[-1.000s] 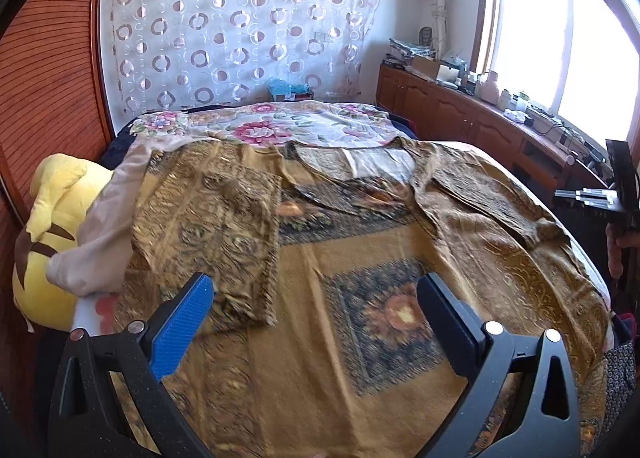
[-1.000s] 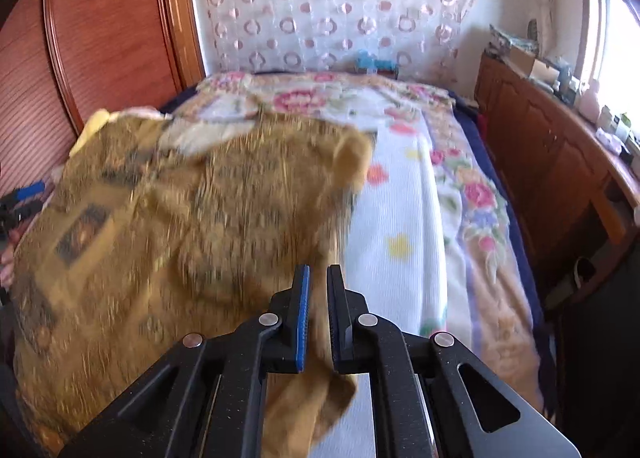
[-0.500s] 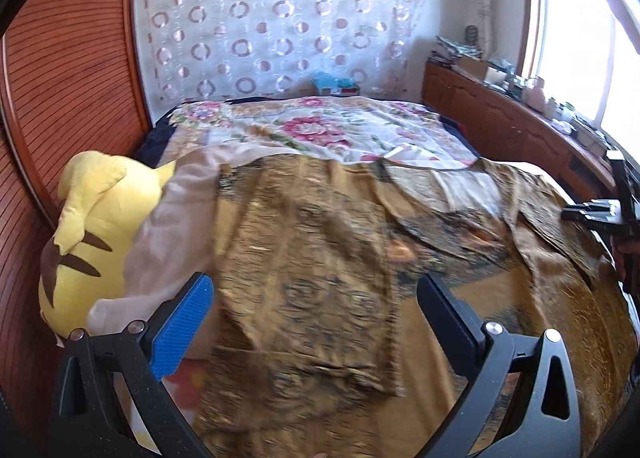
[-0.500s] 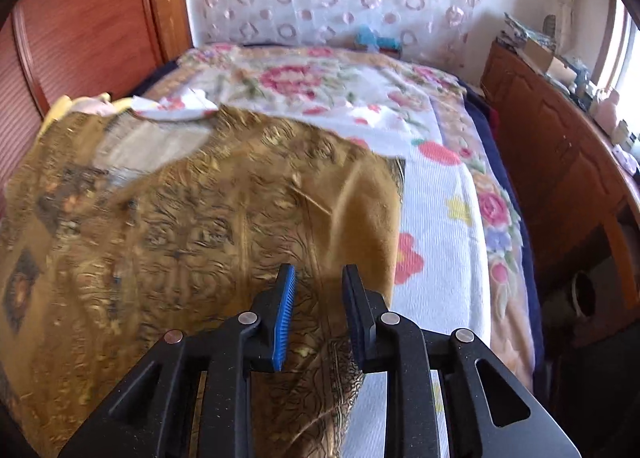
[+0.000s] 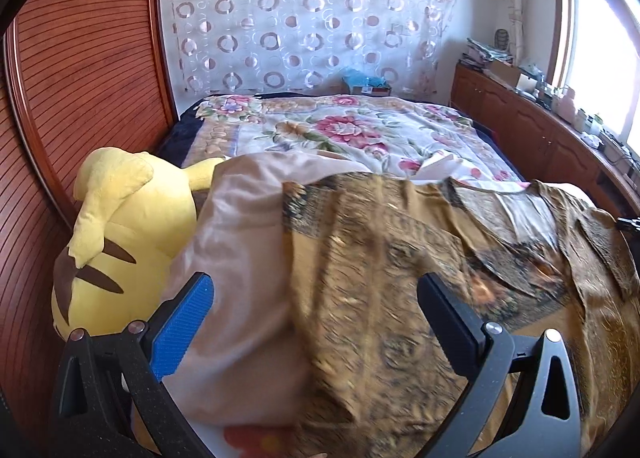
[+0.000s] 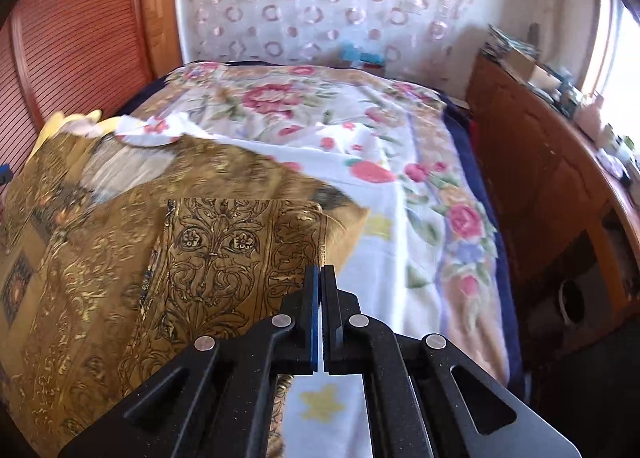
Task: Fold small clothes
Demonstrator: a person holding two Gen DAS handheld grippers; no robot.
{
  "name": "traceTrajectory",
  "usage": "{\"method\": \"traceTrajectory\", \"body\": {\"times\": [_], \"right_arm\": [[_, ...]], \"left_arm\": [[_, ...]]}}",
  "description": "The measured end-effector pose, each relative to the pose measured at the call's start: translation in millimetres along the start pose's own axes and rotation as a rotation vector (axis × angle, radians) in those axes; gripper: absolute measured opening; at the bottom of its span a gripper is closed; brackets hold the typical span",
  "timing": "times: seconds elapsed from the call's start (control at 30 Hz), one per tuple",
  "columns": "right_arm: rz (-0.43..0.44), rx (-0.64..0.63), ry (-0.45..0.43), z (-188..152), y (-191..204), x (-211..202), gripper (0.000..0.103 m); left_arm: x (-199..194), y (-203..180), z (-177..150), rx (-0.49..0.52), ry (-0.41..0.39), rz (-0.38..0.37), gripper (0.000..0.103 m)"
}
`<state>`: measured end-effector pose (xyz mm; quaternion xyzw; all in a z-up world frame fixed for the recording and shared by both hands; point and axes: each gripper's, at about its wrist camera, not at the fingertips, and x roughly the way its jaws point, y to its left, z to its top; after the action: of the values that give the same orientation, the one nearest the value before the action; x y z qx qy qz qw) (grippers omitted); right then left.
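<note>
- Bedroom with daylight; a floral bedspread covers the bed and serves as the work surface.
- On the near part of the bedspread lies the golden patterned garment, spread wide and not yet a compact packet.
- In the right wrist view, one panel of the garment is turned over the body with a straight edge. I judge this as a first side fold in progress. The other side, and the final folds, appear still to be made.
- The right gripper has its jaws pressed together at the edge of this panel. The cloth beside the tips is sharp while the rest is blurred, so I judge that it pinches the garment.
- The left gripper has its jaws spread wide and holds nothing. It hangs over the garment's left border, where a beige cloth lies partly under the garment.
- At the left edge of the bedspread a yellow plush toy sits touching the beige cloth, so there is little free room on that side.
- Along the right edge of the bedspread runs a wooden cabinet, apart from the garment.
- The far half of the bedspread is bare up to the curtain, which gives good open room to carry a fold forward.
</note>
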<state>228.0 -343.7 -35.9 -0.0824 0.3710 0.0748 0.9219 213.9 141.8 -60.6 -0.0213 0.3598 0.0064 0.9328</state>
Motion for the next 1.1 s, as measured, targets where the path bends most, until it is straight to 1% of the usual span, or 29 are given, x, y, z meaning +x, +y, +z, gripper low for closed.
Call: {"method": "traceTrajectory", "body": {"times": [0.1,0.17,0.2,0.23,0.27,0.3,0.33,0.37,0.47,0.6,0.8,0.9,0.97,1.03,1.1], "right_arm": [[-0.016,0.030,-0.008,-0.3,-8.1,-0.3,0.001],[-0.023,0.049,-0.012,2.0,-5.2,-1.4,0.015],[-0.029,0.061,-0.013,3.7,-5.4,0.8,0.019],[-0.030,0.071,-0.013,5.9,-2.3,6.0,0.026],[-0.025,0.082,-0.011,7.3,-3.5,8.9,0.031],[-0.014,0.090,-0.008,8.8,-2.9,12.9,0.033],[-0.002,0.096,-0.007,11.6,-2.5,21.3,0.035],[0.005,0.099,-0.002,12.0,-1.6,25.1,0.037],[0.008,0.106,0.018,13.7,-4.0,32.8,0.040],[0.006,0.128,0.050,18.5,-11.1,42.5,0.041],[0.004,0.132,0.054,25.1,-12.3,45.3,0.041],[0.001,0.127,0.055,26.2,-12.3,48.0,0.042],[-0.003,0.121,0.054,26.2,-11.2,48.9,0.043],[-0.007,0.119,0.050,25.5,-10.5,50.0,0.043],[-0.010,0.115,0.045,24.9,-10.1,50.8,0.043]], "left_arm": [[7.6,6.6,4.5,-0.007,0.010,0.003,0.100],[11.0,9.5,7.8,-0.005,0.013,0.004,0.098],[12.4,11.0,9.2,-0.005,0.015,0.003,0.097],[14.3,13.4,10.6,-0.004,0.018,0.000,0.093],[16.1,15.8,12.5,-0.006,0.022,-0.002,0.089],[17.6,18.0,13.9,-0.010,0.026,-0.010,0.086],[20.0,21.1,15.5,-0.018,0.035,-0.018,0.080],[20.9,22.7,15.8,-0.023,0.039,-0.024,0.077],[25.6,26.2,17.7,-0.031,0.052,-0.056,0.072],[31.0,22.1,22.6,-0.014,0.062,-0.044,0.072],[34.8,17.8,29.8,0.005,0.067,-0.039,0.071],[39.1,16.1,32.1,0.015,0.075,-0.041,0.067],[42.5,16.2,32.3,0.019,0.084,-0.044,0.061],[47.3,16.9,32.9,0.021,0.097,-0.053,0.056],[51.2,15.6,32.2,0.017,0.110,-0.060,0.056]]}}
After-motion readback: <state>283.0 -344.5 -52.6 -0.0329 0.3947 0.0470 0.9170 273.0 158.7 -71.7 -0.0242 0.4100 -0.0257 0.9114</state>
